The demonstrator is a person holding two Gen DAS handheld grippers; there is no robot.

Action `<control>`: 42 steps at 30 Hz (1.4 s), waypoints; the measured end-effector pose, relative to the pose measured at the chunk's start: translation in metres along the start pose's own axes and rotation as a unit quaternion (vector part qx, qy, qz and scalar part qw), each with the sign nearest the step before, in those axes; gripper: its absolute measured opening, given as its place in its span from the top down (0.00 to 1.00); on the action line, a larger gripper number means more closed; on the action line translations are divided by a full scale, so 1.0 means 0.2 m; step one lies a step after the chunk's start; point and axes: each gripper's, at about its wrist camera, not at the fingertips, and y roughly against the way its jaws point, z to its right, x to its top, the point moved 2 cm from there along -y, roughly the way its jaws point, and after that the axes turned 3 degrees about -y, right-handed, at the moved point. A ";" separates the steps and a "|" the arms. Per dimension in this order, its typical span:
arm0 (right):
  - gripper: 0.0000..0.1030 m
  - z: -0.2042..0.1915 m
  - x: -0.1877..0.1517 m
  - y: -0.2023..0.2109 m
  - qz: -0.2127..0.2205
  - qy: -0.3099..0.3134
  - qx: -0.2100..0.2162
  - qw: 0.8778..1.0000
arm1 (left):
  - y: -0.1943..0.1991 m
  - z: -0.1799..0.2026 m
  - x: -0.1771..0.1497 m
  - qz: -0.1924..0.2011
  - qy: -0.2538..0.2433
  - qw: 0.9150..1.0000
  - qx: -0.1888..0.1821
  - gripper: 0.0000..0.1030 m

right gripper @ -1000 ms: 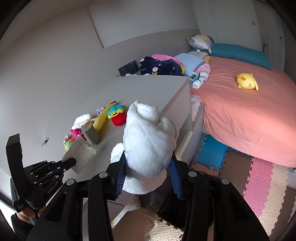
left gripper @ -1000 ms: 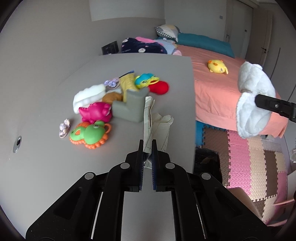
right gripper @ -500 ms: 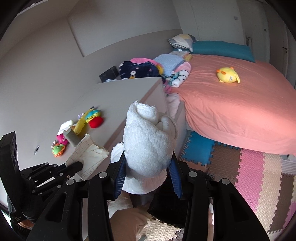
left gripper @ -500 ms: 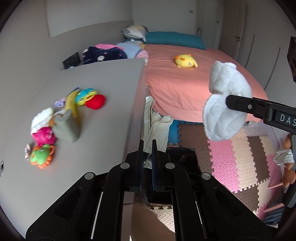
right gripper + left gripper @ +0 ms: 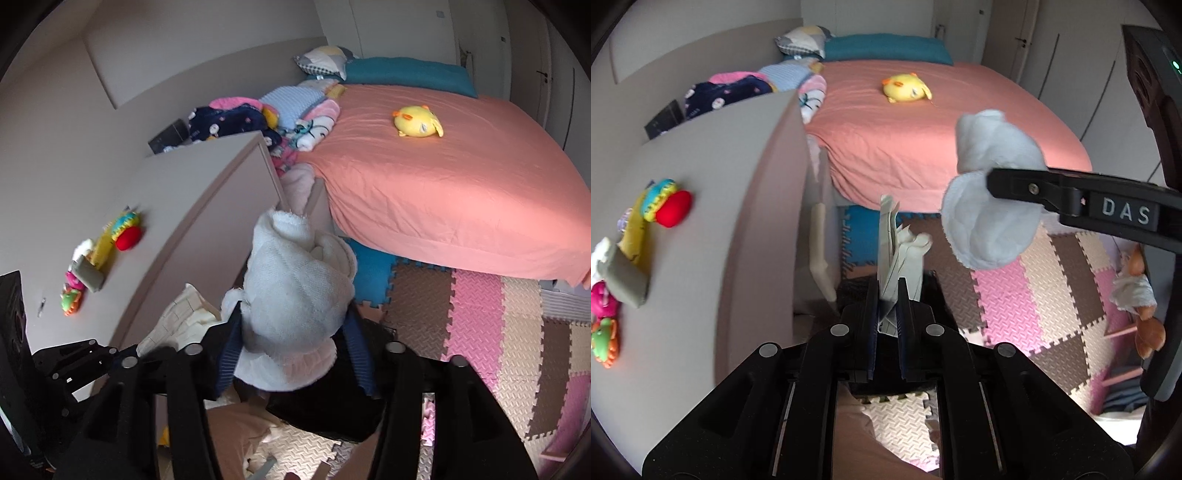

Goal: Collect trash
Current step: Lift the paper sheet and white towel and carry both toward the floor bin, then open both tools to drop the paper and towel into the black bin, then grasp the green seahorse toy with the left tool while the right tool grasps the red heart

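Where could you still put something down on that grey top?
The grey top lies bare from the red toy back to its far corner by the clothes pile. The near end, around the toys, is crowded.

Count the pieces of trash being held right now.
2: crumpled white paper in the left gripper, balled white quilted cloth in the right gripper.

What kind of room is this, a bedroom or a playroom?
Most likely a child's bedroom: a bed with a yellow plush toy on it, foam puzzle mats on the floor, and colourful toys on a grey tabletop.
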 end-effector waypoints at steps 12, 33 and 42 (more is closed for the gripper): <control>0.30 0.02 0.07 -0.09 -0.002 -0.012 -0.010 1.000 | 0.03 -0.10 0.01 0.011 0.000 0.999 0.043 0.06; 0.30 -0.48 0.08 -0.15 -0.015 0.065 0.052 0.996 | 0.26 -0.49 -0.14 0.030 0.082 0.990 0.107 0.06; 0.30 -0.67 0.11 -0.22 -0.025 0.093 0.076 0.993 | 0.38 -0.74 -0.26 0.032 0.131 0.980 0.149 0.06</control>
